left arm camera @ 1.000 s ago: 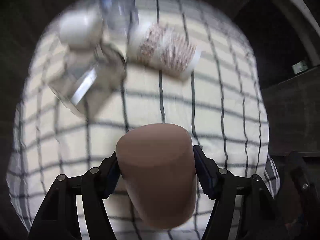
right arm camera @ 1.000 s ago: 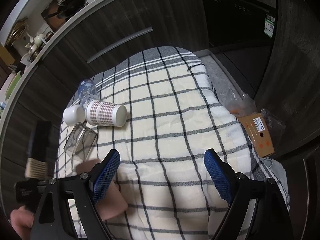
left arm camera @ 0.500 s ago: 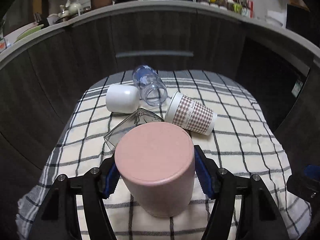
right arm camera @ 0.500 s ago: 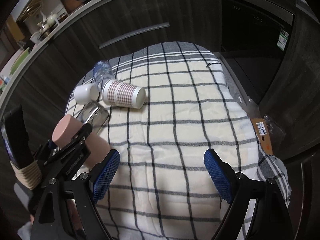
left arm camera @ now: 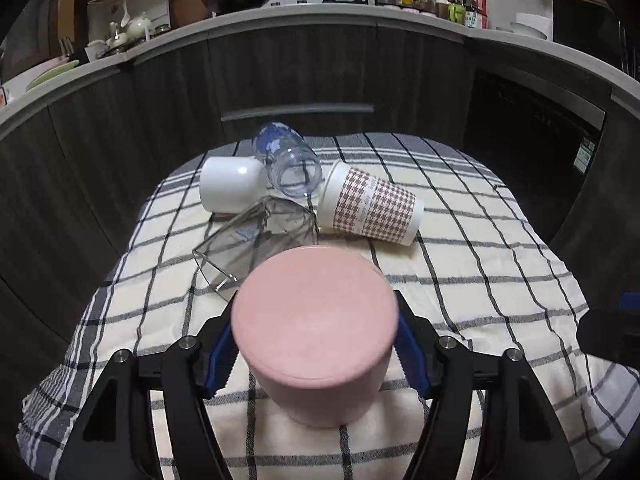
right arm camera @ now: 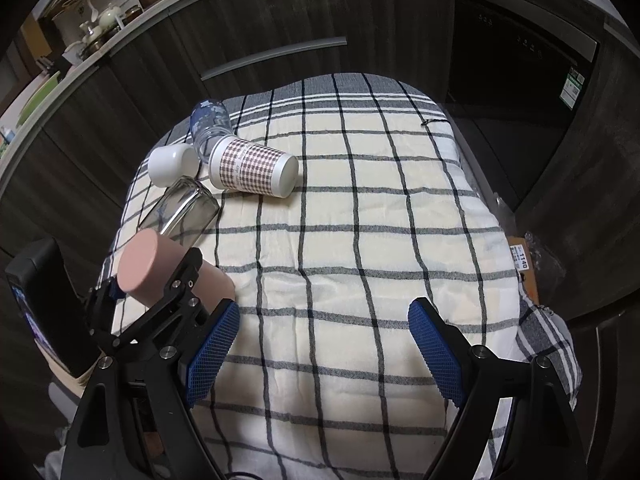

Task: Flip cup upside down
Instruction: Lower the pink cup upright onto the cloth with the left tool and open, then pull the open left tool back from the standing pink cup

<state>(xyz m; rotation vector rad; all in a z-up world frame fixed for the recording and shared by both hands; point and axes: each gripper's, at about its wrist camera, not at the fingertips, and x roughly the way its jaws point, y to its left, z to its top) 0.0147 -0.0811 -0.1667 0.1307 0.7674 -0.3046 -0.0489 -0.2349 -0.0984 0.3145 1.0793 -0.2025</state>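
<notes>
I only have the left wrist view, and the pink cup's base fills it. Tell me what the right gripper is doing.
Observer: The right gripper is empty, jaws wide open, over the cloth to the right of the pink cup.
Operator: Give me the cup's tilt from the side.
Observer: It is tilted, with the base raised toward the lying glass and the mouth end lower, near the cloth. I cannot tell whether it touches.
Operator: Report what lies past the cloth's right edge.
Observer: A cardboard box with a label lies on the floor there.
</notes>
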